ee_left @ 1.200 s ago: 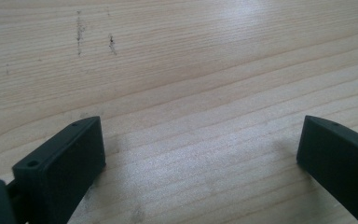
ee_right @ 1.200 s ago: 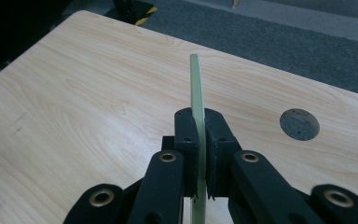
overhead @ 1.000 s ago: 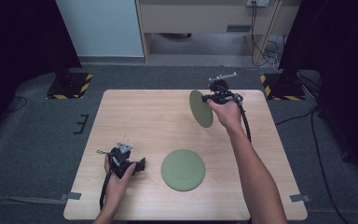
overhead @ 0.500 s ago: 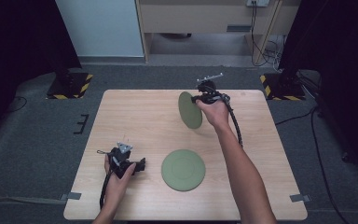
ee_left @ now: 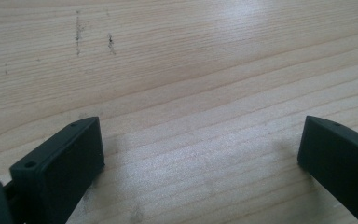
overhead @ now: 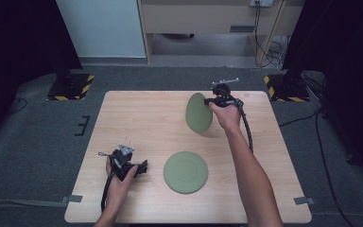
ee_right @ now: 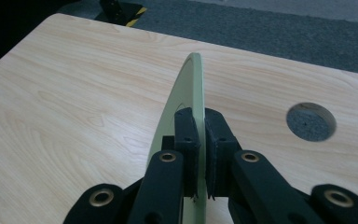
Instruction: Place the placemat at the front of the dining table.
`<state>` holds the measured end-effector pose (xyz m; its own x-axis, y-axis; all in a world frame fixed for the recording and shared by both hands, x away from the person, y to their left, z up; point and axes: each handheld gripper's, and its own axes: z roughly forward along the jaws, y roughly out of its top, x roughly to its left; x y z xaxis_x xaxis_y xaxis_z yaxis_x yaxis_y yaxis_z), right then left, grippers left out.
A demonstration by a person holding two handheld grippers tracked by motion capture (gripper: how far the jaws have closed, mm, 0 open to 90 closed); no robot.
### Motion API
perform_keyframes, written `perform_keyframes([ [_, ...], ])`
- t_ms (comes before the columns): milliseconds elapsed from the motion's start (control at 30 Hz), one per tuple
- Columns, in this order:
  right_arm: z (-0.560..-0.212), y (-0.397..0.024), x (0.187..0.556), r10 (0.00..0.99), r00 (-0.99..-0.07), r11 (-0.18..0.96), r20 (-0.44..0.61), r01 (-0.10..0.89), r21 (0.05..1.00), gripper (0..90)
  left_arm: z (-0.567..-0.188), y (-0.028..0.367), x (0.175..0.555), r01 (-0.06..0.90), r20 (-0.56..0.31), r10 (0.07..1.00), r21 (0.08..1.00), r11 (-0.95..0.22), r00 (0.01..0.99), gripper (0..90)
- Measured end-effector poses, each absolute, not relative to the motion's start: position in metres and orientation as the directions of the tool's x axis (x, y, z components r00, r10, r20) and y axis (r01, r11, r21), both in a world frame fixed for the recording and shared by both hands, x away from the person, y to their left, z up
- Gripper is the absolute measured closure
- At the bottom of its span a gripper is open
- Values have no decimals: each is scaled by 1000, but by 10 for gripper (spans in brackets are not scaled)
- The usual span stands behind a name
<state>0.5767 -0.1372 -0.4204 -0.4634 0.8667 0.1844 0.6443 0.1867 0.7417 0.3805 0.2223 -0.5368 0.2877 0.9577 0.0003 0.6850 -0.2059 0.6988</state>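
1. Setting: pale wooden desk (overhead: 142,118) on grey carpet, dark curtains at both sides, a cable hole (ee_right: 311,121) in the desk near its far right corner.
2. Right tongs (overhead: 211,101): clamped on the rim of a green plate (overhead: 199,113), which I hold on edge, above the far half of the desk. In the right gripper view the pads press both faces of that rim (ee_right: 195,140).
3. Left tongs (overhead: 142,166): apart, nothing between them, lying low over bare wood at the near left; the left gripper view has both jaws wide over the grain.
4. Outward: a second green plate (overhead: 185,171) lies flat on the near middle of the desk, well apart from the held one and just beside the left tongs.
5. Progress, as I judge it: the lift is done and the carry is under way. The plates look meant to be stacked; setting down and letting go are left.
6. Against the earlier frames: the held plate has come leftward and toward me, and sits lower. Left hand and flat plate unchanged.
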Motion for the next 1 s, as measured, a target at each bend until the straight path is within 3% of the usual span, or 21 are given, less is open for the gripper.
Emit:
perform_keyframes([
  [1000, -465, -186, 551, 901, -365, 101, 234, 702, 705, 857, -537, 222, 380, 686, 2, 958, 698, -207, 287, 0],
])
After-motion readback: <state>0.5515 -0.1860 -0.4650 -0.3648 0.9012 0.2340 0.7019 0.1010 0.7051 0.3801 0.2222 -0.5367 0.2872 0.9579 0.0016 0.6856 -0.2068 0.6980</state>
